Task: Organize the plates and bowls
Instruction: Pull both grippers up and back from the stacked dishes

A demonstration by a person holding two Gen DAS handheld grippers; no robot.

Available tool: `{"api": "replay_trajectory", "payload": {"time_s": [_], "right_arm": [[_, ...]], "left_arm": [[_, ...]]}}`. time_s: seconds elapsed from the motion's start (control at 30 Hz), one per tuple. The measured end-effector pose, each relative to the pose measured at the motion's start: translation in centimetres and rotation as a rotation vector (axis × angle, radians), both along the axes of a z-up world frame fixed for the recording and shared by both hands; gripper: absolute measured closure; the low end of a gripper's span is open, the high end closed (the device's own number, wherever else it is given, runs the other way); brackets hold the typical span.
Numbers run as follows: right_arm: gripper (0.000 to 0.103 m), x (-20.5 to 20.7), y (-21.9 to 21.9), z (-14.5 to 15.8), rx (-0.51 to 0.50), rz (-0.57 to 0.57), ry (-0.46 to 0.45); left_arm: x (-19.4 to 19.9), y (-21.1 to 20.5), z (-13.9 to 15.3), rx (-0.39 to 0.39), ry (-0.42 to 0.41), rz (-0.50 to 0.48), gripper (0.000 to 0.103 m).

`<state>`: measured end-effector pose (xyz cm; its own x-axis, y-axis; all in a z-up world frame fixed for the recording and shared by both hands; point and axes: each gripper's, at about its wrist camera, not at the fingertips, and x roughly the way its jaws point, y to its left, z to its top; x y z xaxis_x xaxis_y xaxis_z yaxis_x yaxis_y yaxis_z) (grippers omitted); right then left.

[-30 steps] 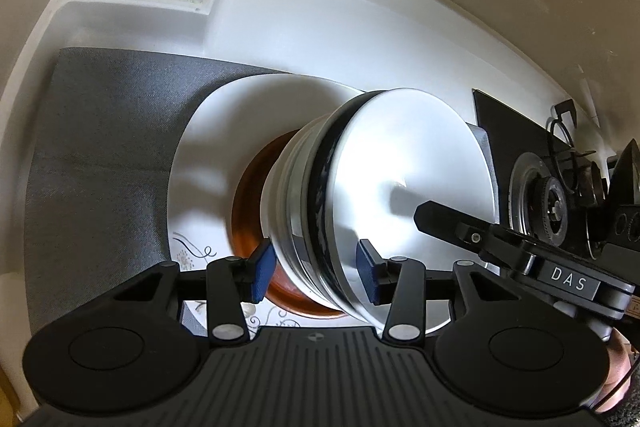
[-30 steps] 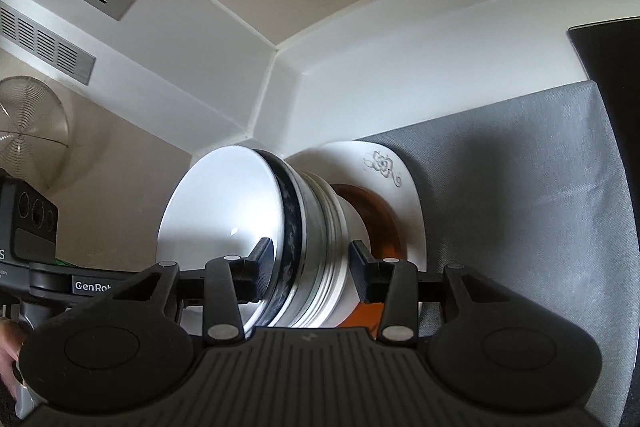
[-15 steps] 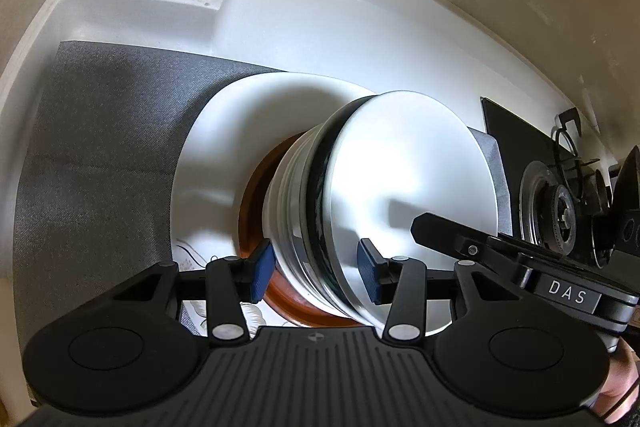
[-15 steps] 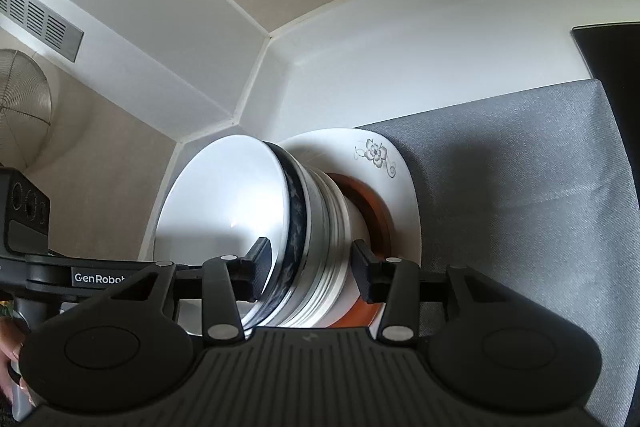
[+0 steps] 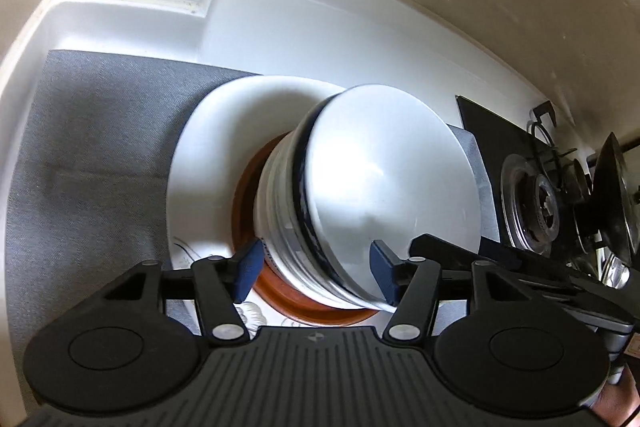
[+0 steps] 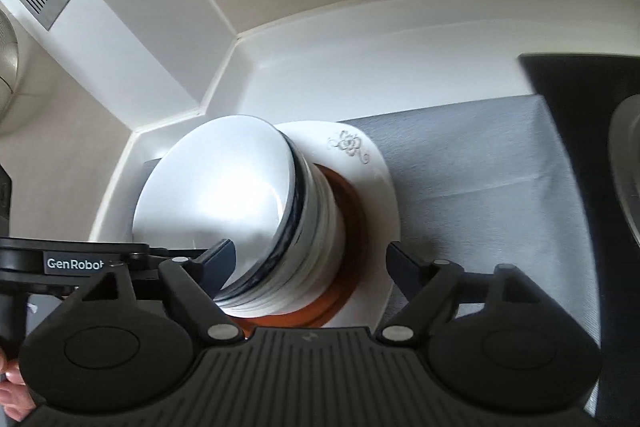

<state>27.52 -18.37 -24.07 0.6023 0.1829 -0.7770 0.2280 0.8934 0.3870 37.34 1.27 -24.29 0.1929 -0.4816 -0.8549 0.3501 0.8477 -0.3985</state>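
Stack of bowls (image 5: 360, 199) on a large white plate (image 5: 208, 163) mid-frame on the grey mat (image 5: 92, 155), left tongs (image 5: 316, 273) and right tongs (image 6: 310, 267) straddling its near edge, both opening, pads clear of the stack

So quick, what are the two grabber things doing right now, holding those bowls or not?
Left gripper: jaws opening, either side of the stack of bowls, pads off it.
Right gripper: jaws opening wide around the same stack, holding nothing.
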Motion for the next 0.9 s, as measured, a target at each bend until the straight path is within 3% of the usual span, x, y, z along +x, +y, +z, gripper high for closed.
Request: {"api": "replay_trajectory", "payload": {"time_s": [0.13, 0.3, 0.37, 0.6, 0.8, 0.9], "right_arm": [[0.013, -1.2, 1.1, 1.0, -0.066, -0.044, -0.021], [0.012, -3.3, 1.9, 2.5, -0.072, -0.077, -0.048], [0.011, -4.0, 2.6, 3.0, -0.087, -0.059, -0.023], [0.011, -8.4, 5.9, 7.3, -0.169, 0.036, -0.06], [0.009, -13.8, 7.2, 12.3, -0.237, 0.033, -0.068], [0.008, -16.5, 7.1, 14.4, -0.257, 0.047, -0.094]], "left_arm": [[-1.1, 1.1, 1.3, 0.021, -0.045, 0.045, 0.031], [-4.3, 1.8, 4.8, 0.094, -0.182, 0.082, 0.021], [-5.9, 2.2, 6.2, 0.095, -0.21, 0.083, 0.011], [-13.0, 2.8, 11.1, 0.133, -0.286, 0.164, 0.009], [-19.5, 1.8, 15.6, 0.189, -0.356, 0.172, 0.008], [-22.6, 1.1, 18.0, 0.231, -0.383, 0.187, 0.002]]}}
